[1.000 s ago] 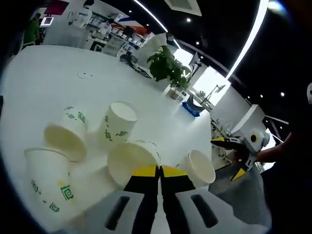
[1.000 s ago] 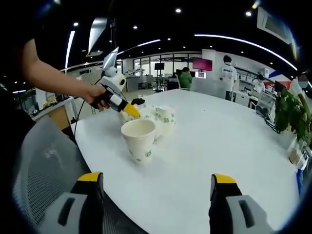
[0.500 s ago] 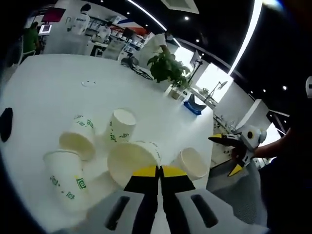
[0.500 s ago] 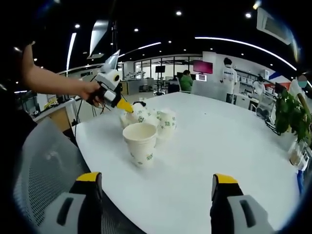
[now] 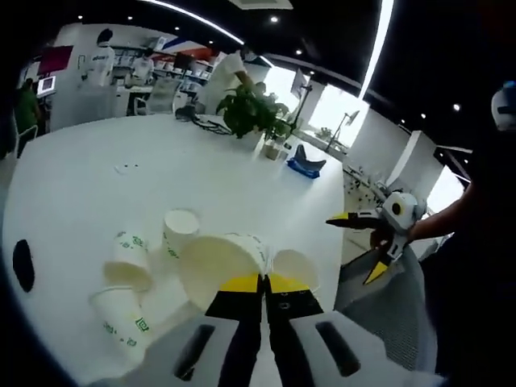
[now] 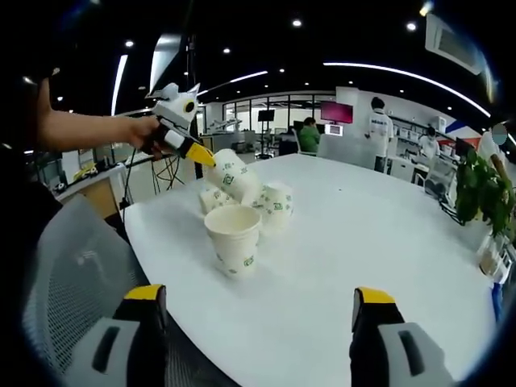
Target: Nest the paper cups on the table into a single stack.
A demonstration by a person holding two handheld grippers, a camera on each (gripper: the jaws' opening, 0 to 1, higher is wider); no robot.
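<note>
Left hand-held gripper (image 5: pixel 263 282) clamped tight on rim of a lifted paper cup (image 5: pixel 219 266), held tilted above the white tabletop (image 5: pixel 105 185). Right hand-held gripper (image 6: pixel 258 302) wide apart, holding nothing, near tabletop edge. Upright cup (image 6: pixel 233 239) stands nearest; other cups (image 6: pixel 274 205) cluster just beyond it.

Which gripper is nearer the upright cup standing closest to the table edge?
Left. The left gripper holds a lifted cup just above and behind the upright cup. The right gripper sits open, back beyond the table edge.
</note>
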